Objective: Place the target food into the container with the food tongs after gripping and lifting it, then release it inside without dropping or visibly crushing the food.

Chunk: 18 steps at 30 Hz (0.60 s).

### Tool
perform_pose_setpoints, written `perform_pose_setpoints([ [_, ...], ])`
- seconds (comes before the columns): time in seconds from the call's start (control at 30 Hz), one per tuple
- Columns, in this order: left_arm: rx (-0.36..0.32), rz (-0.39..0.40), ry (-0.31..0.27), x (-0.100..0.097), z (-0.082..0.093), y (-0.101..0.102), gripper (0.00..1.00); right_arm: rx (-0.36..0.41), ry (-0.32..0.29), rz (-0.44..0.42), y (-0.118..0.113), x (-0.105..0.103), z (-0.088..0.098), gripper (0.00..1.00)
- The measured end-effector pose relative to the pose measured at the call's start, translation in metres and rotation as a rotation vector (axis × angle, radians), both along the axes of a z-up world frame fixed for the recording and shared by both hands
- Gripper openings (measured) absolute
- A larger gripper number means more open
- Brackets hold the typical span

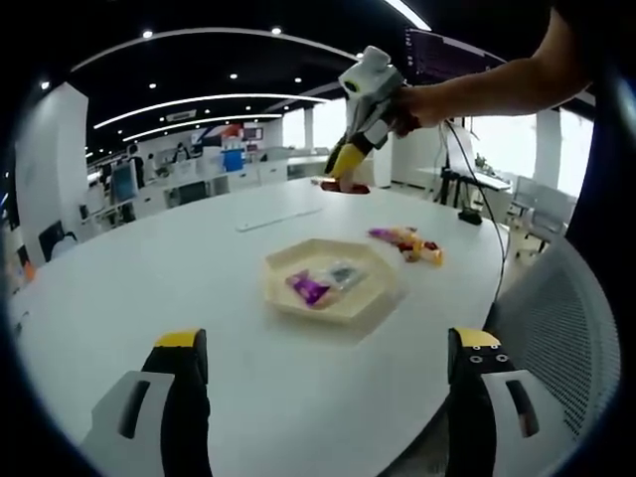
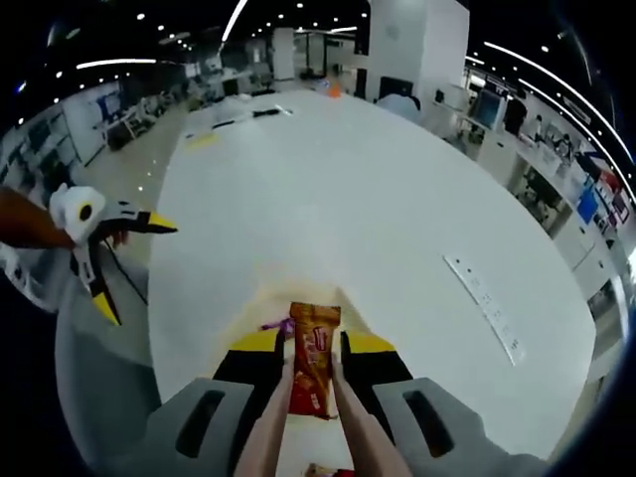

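Snack packet lifted in the tongs, not yet over the tray.

The right claw [image 2: 314, 360] is pressed onto pale food tongs [image 2: 343, 422], and the tong tips pinch an orange-red snack packet [image 2: 314, 370], carried in the air above the white worktop [image 2: 378, 199]. In the left gripper view that claw hangs high beyond the cream hexagonal tray [image 1: 333, 280], which sits on the worktop and already holds 2 wrapped items, 1 purple [image 1: 309, 289] and 1 pale [image 1: 344, 274]; more wrapped snacks [image 1: 407, 241] lie just beside it. The left claw [image 1: 328, 363] is spread wide, holding nothing, hovering near the tray. The step in hand looks like the carry. Next calls for bringing the packet low over the tray, then easing the squeeze so it settles inside uncrushed.
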<state>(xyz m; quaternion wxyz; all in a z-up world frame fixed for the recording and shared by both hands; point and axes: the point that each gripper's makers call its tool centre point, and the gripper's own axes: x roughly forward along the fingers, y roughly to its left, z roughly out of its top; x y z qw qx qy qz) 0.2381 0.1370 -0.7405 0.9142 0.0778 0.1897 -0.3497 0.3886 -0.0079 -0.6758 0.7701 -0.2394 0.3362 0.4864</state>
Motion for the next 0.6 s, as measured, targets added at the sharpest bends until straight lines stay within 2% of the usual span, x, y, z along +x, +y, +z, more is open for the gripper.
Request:
perform_pose_setpoints([
  [0.6, 0.004, 0.004, -0.002, 0.0002, 0.0003, 0.0009, 0.97, 0.004, 0.009, 0.025, 0.0085, -0.0093, -0.0031, 0.22],
])
